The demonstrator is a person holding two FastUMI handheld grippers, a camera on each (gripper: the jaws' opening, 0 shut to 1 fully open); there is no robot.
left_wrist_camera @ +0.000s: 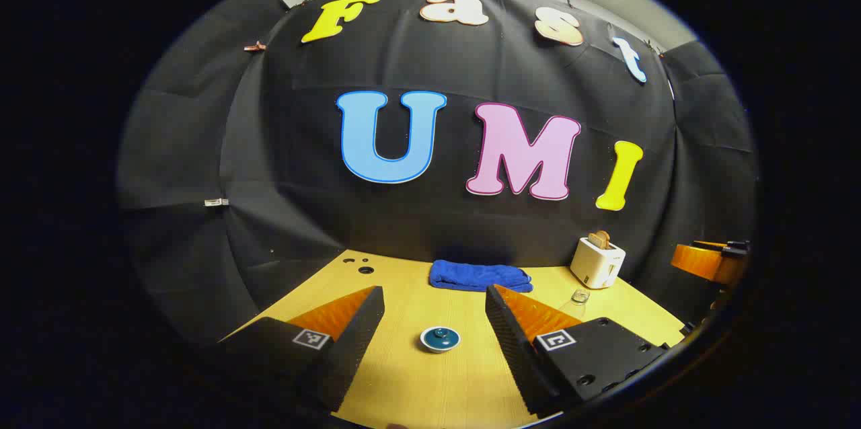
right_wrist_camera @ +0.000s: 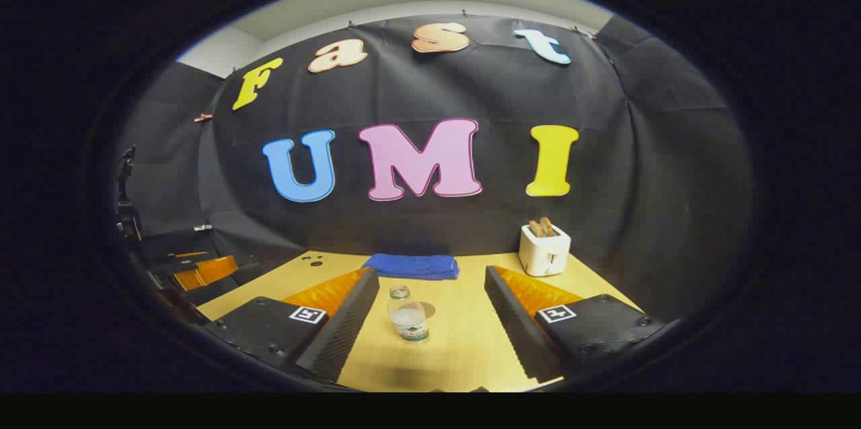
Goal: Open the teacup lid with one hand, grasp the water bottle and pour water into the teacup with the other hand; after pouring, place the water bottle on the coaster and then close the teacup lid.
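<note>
The teacup (left_wrist_camera: 440, 339) sits on the wooden table (left_wrist_camera: 417, 388), small and white with a dark teal lid and knob on it. My left gripper (left_wrist_camera: 434, 289) hangs above the table's near side, open, and the cup lies ahead between its fingers without touching them. The clear water bottle (right_wrist_camera: 407, 315), partly filled and with a label band, stands upright in front of my right gripper (right_wrist_camera: 431, 272). That gripper is open, its fingers short of the bottle on either side. In the left gripper view the bottle (left_wrist_camera: 580, 298) peeks out behind the right-hand finger.
A folded blue towel (left_wrist_camera: 479, 276) (right_wrist_camera: 414, 265) lies at the table's back edge against the wall. A white toaster (left_wrist_camera: 597, 261) (right_wrist_camera: 545, 249) with toast stands at the back right. A few small holes (left_wrist_camera: 363, 267) mark the table's back left.
</note>
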